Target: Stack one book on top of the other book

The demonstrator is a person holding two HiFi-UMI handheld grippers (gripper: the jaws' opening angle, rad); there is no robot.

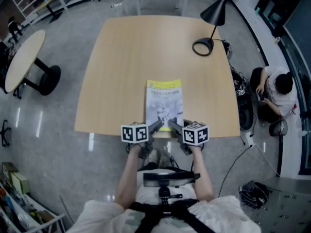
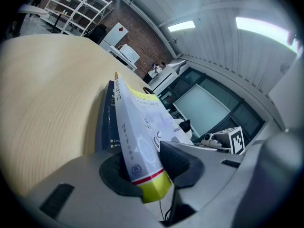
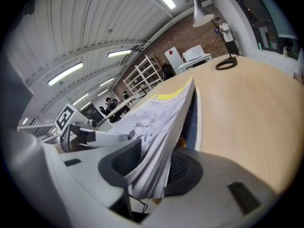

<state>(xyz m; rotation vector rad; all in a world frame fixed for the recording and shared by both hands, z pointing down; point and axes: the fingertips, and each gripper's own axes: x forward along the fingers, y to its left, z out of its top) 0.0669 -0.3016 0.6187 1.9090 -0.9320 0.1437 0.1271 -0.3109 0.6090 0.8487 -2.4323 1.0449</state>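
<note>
White-and-yellow book (image 1: 164, 101) is clamped at its near corners: left gripper (image 1: 156, 126) on the spine side, right gripper (image 1: 174, 125) on the page edge. Dark blue book (image 2: 105, 122) is seen directly beneath on the table (image 1: 121, 57), long axes parallel, running away from the person. Near end is held raised; lowering and release are judged left

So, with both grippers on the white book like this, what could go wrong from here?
Both grippers, left and right, pinch the white book only at its near corners, so its far end may land first and shove the blue book beneath.
The books sit close to the table's near edge; pulling the fingers out toward the person might drag the top one askew or off.
</note>
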